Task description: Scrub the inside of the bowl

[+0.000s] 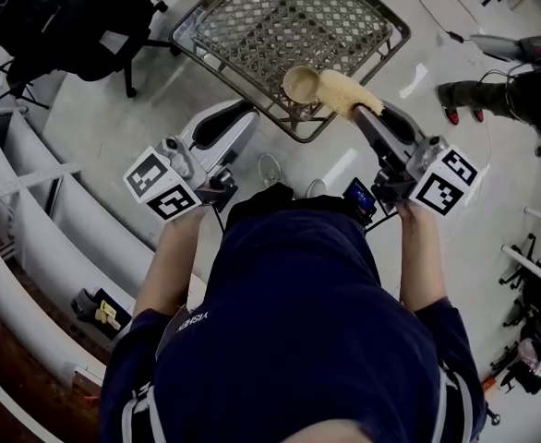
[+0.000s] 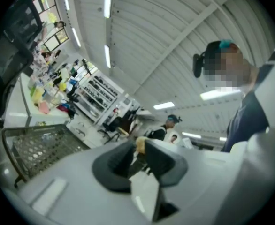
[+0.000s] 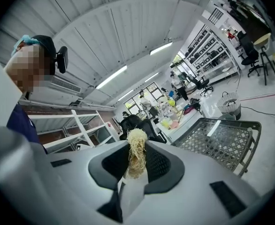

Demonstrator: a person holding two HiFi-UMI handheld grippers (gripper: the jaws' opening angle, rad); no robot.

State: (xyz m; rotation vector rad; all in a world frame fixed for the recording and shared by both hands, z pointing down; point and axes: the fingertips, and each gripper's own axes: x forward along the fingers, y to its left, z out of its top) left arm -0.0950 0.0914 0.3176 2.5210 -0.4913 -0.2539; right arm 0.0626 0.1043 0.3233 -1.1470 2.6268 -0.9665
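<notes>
Navy shirt (image 1: 298, 312) below, left claw (image 2: 138, 151) pinches the tan bowl (image 1: 300, 85), right claw (image 3: 136, 161) clamps a straw-coloured scrubber (image 1: 349, 90).

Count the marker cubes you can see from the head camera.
2. One marker cube sits on the left gripper, at the view's left; the other sits on the right gripper, at its right. None seems hidden.

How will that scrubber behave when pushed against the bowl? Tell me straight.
The scrubber is a bundle of loose pale fibres, so it will probably squash and bend rather than stay stiff. It looks light for its size: the right gripper holds it by one end. Its rough strands likely grip rather than slip.
</notes>
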